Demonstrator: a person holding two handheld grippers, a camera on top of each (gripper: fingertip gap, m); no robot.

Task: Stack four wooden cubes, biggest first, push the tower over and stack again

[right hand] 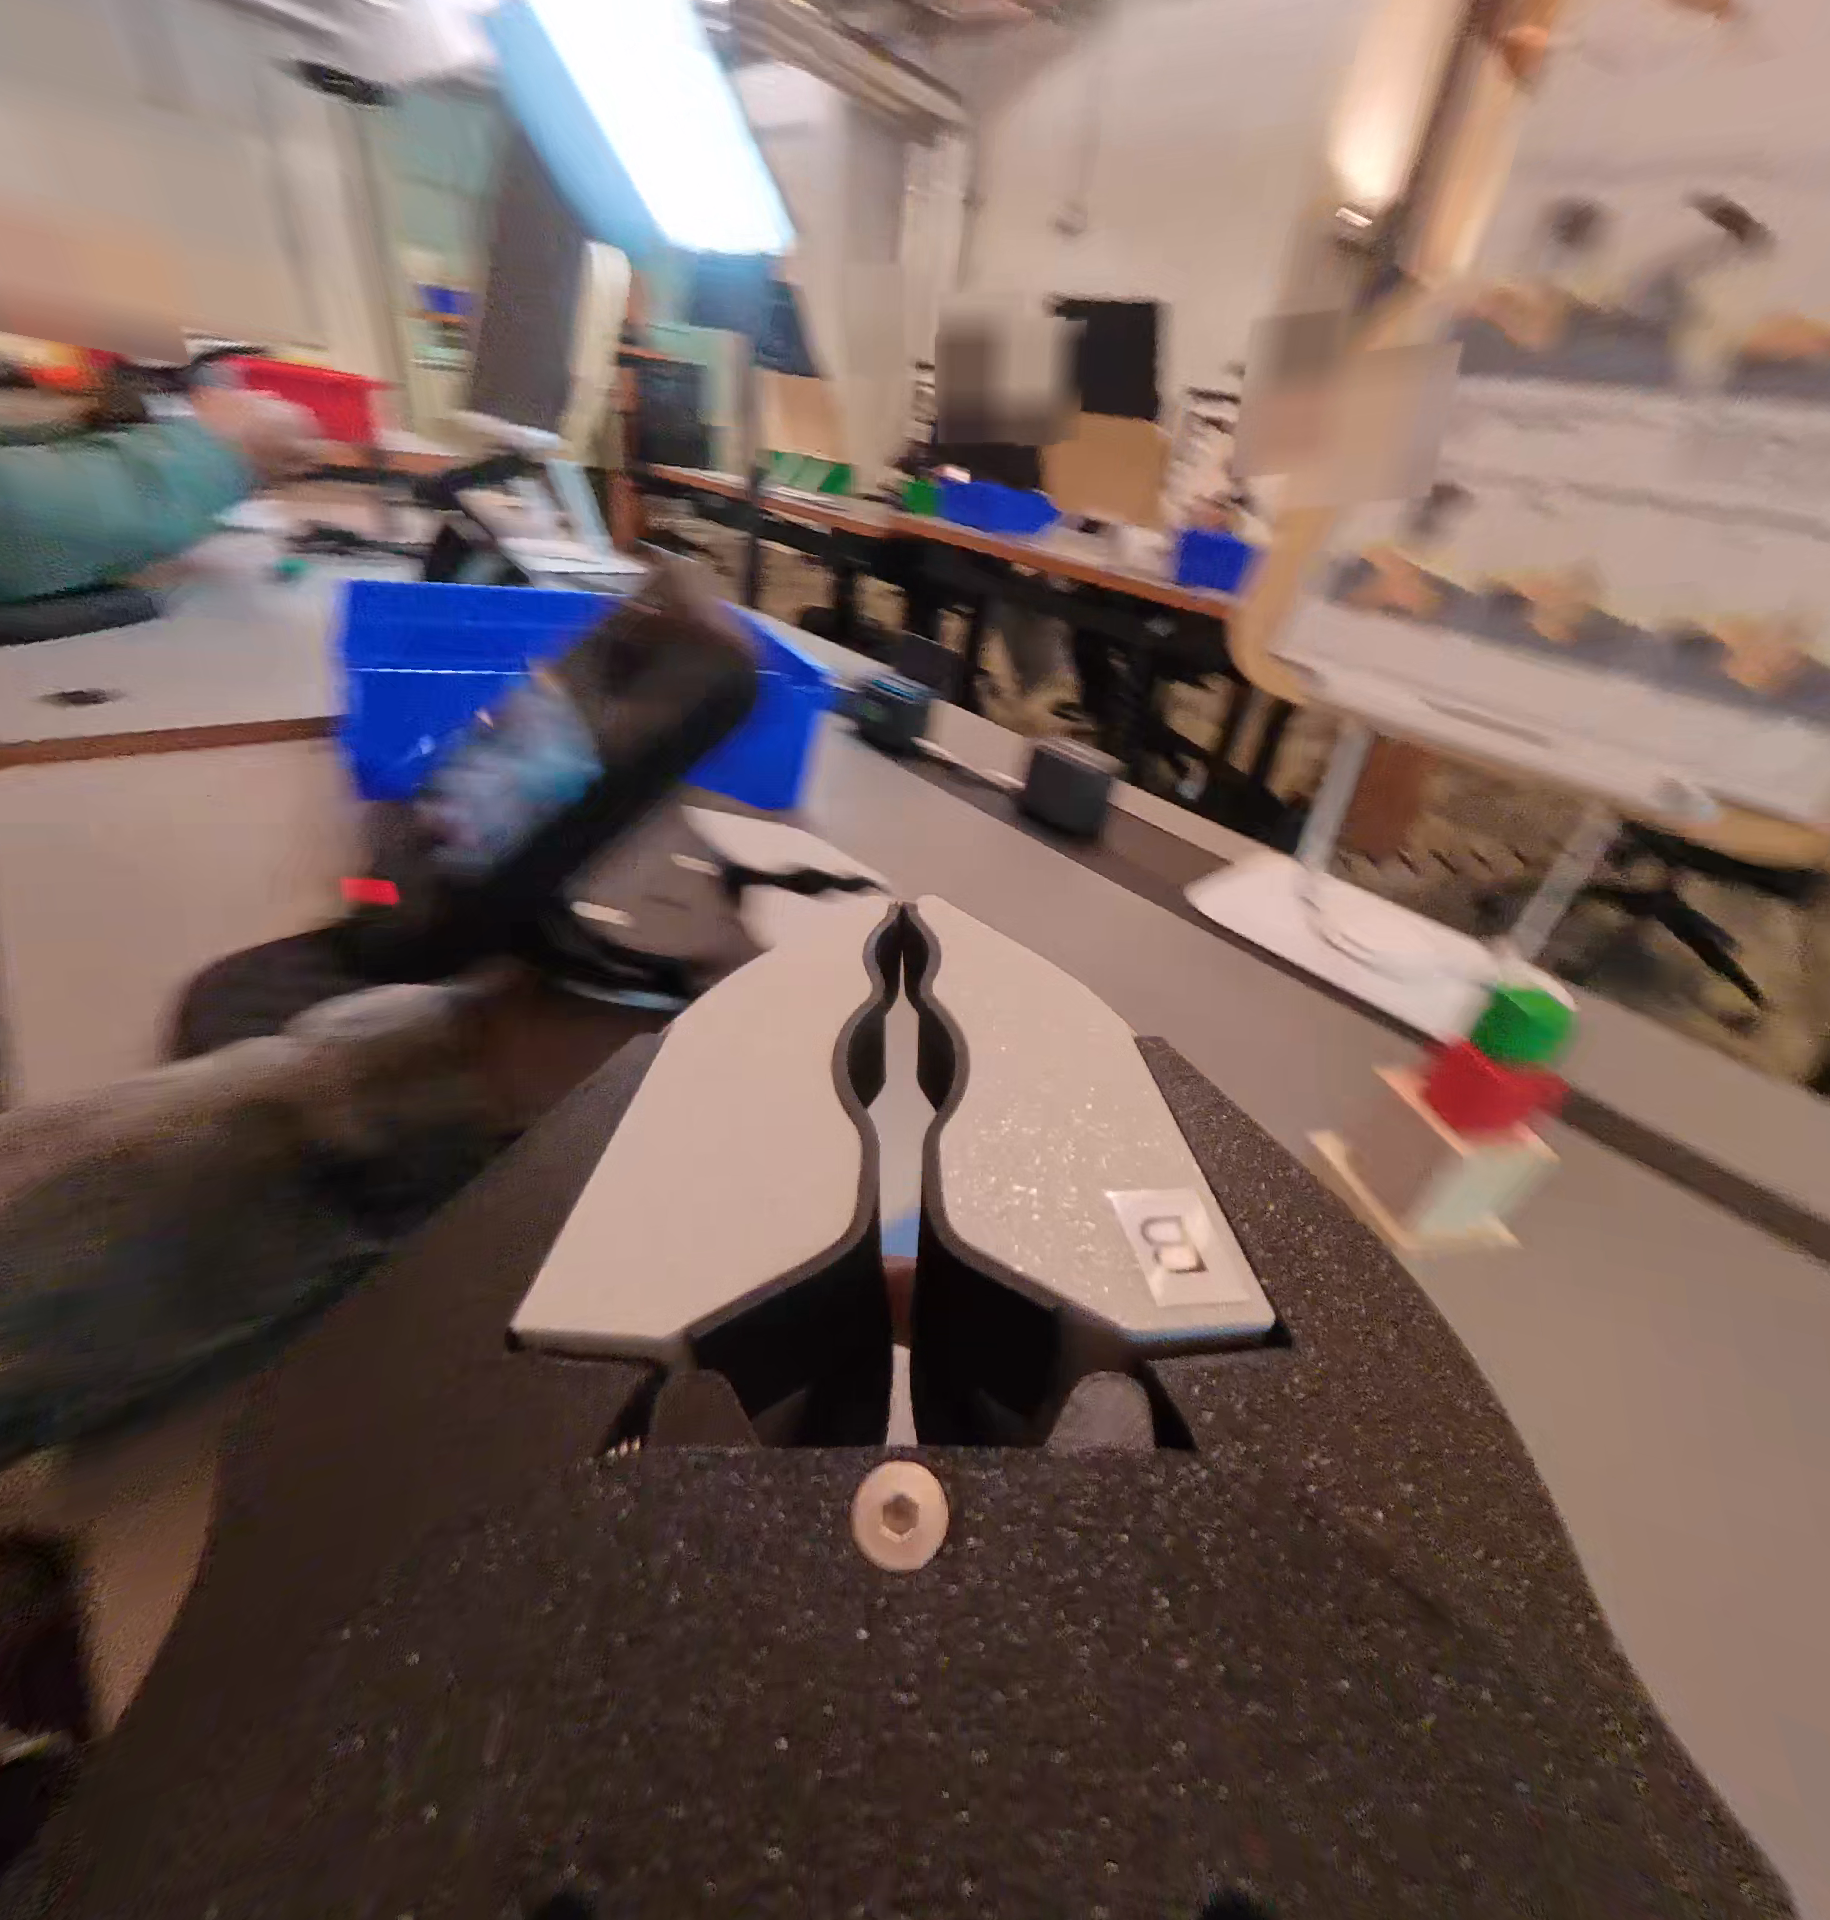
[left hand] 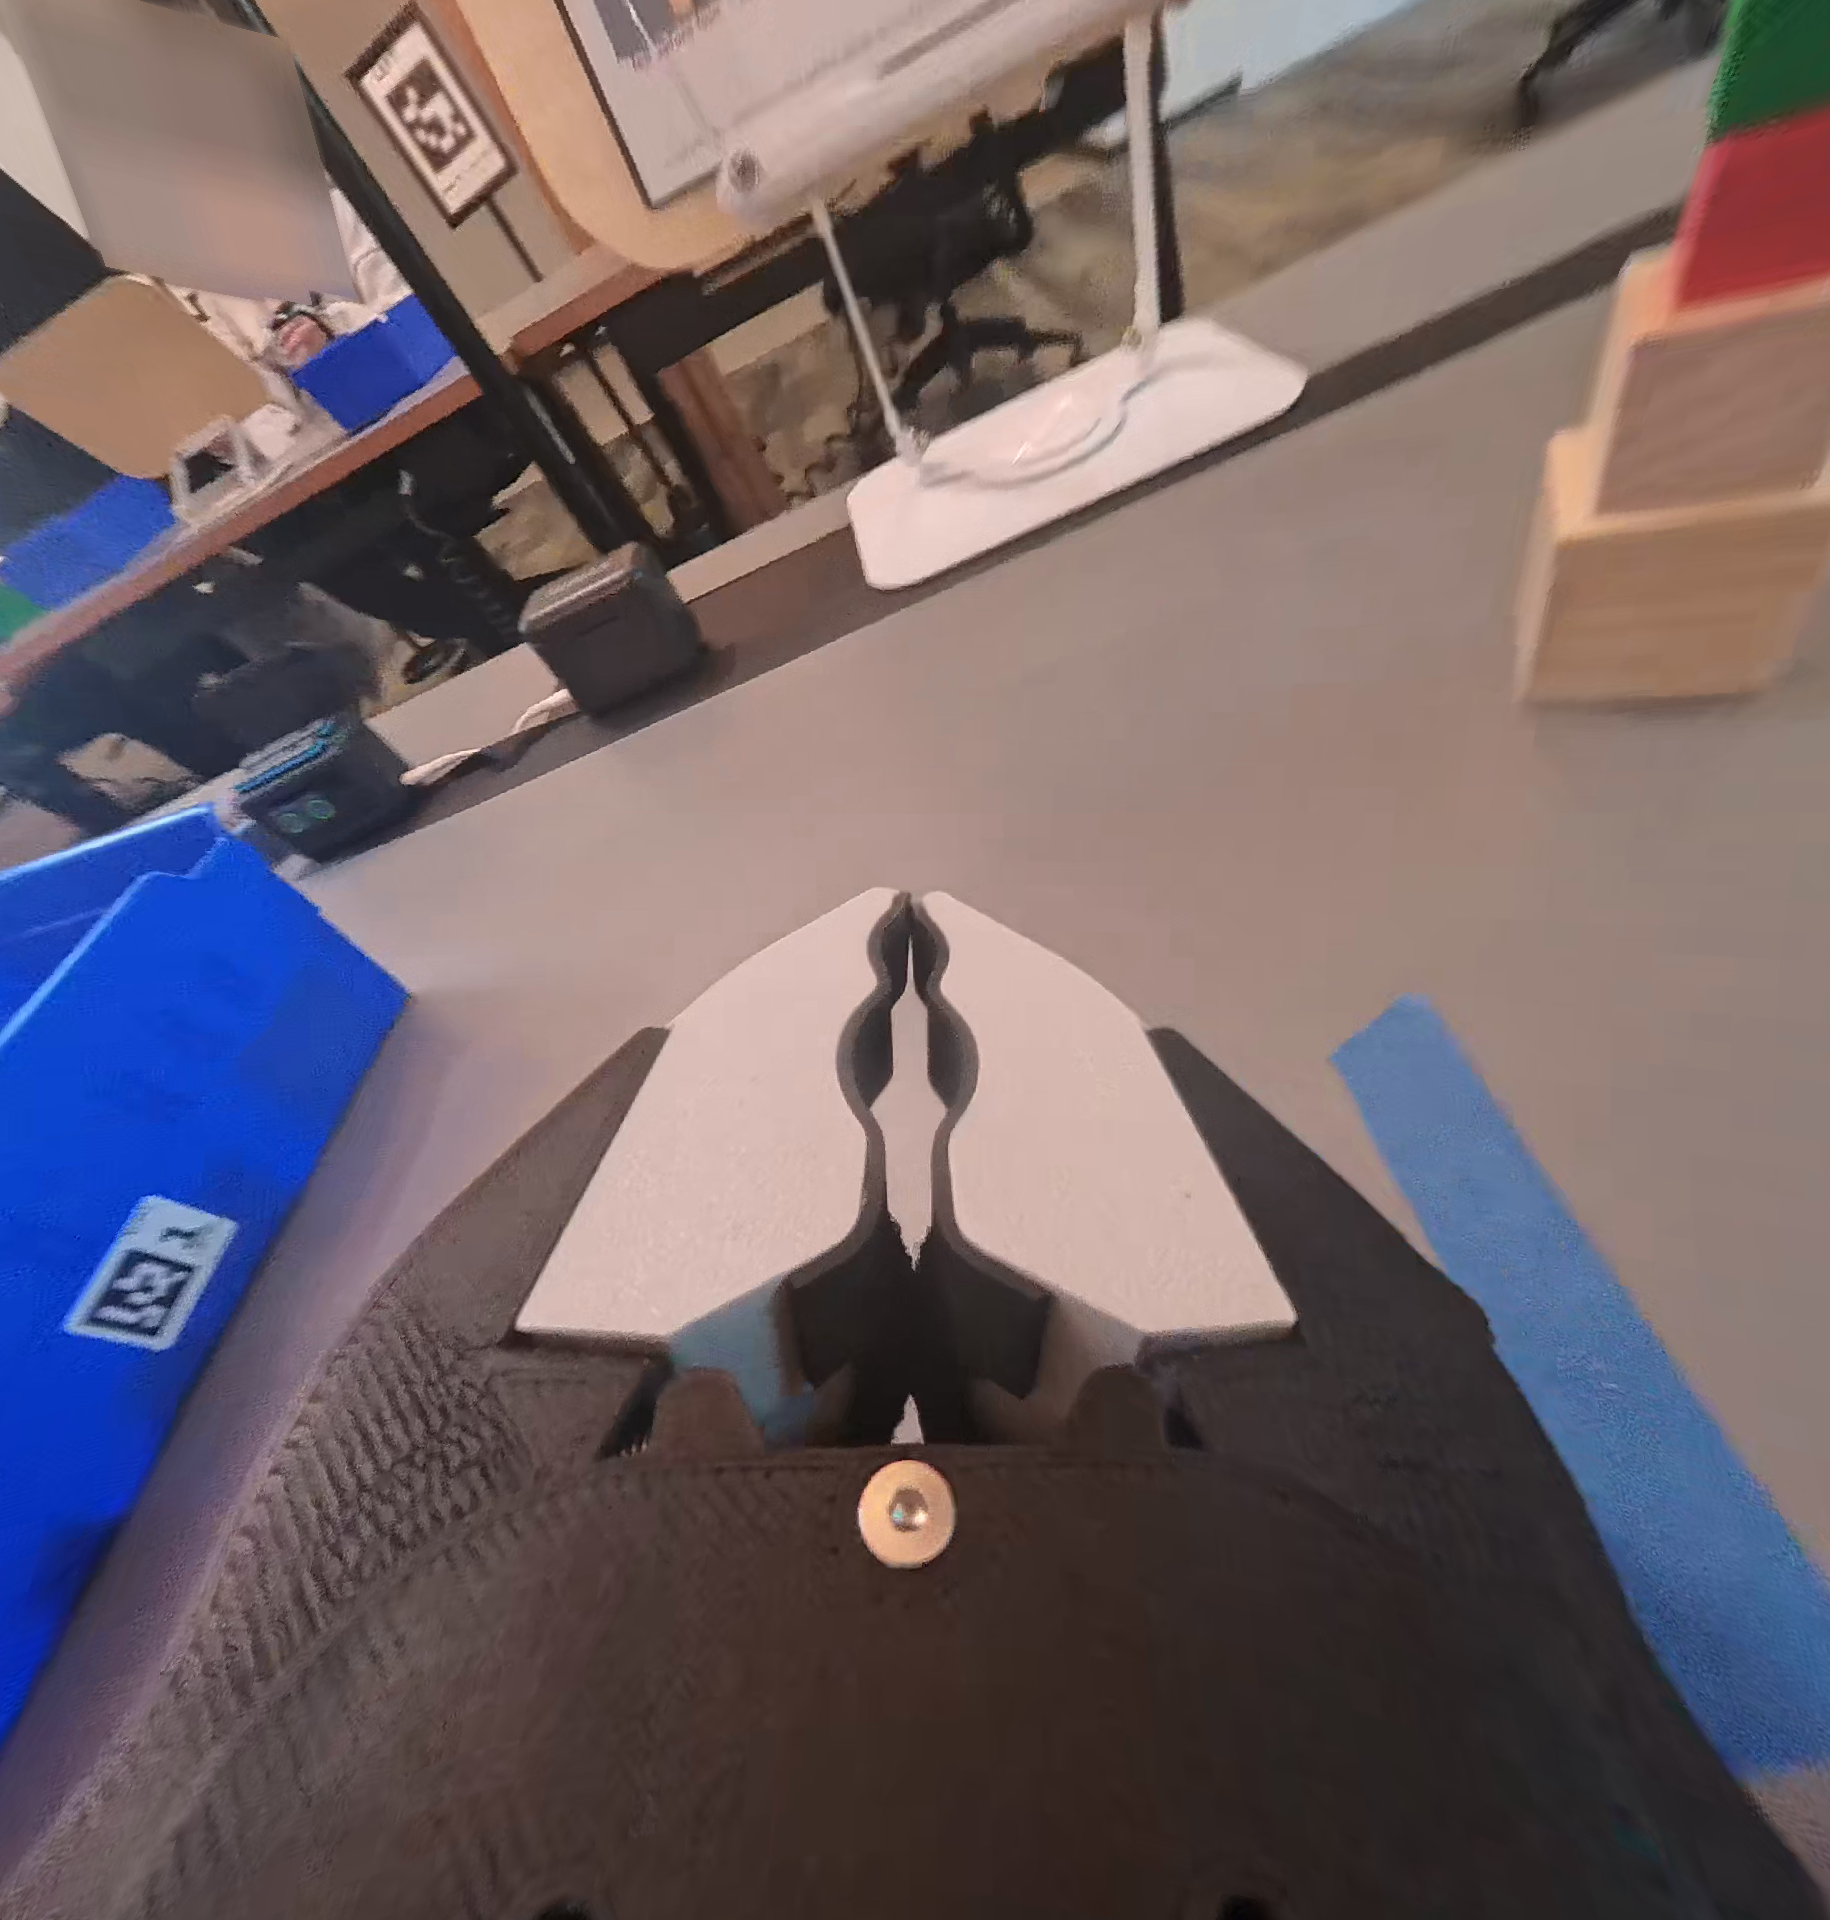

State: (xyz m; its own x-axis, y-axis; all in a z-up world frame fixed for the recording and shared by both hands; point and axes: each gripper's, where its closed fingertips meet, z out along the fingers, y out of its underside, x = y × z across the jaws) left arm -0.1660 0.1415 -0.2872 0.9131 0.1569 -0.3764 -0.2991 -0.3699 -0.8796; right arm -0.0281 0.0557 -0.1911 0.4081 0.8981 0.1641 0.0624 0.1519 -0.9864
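Around the grey table point(left hand: 1098, 727): one blue bin point(left hand: 142, 1143), one blue tape strip point(left hand: 1576, 1351), two black boxes point(left hand: 615, 629), one white stand base point(left hand: 1077, 457). Nothing between tongs and tower. Four cubes stacked far right: large wooden cube point(left hand: 1680, 592), smaller wooden cube point(left hand: 1742, 405), red cube point(left hand: 1784, 208), green cube point(left hand: 1794, 62). Left gripper point(left hand: 913, 902) clenched on nothing; right gripper point(right hand: 905, 912) likewise.

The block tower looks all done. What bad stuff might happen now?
1. The tower is four cubes tall, and the green cube sits turned on the red cube, so a small bump might topple it too early.
2. Both grippers are shut with nothing in them; a push by the left gripper could send cubes off the grey table.
3. The right wrist view is blurry, so aiming could be off.
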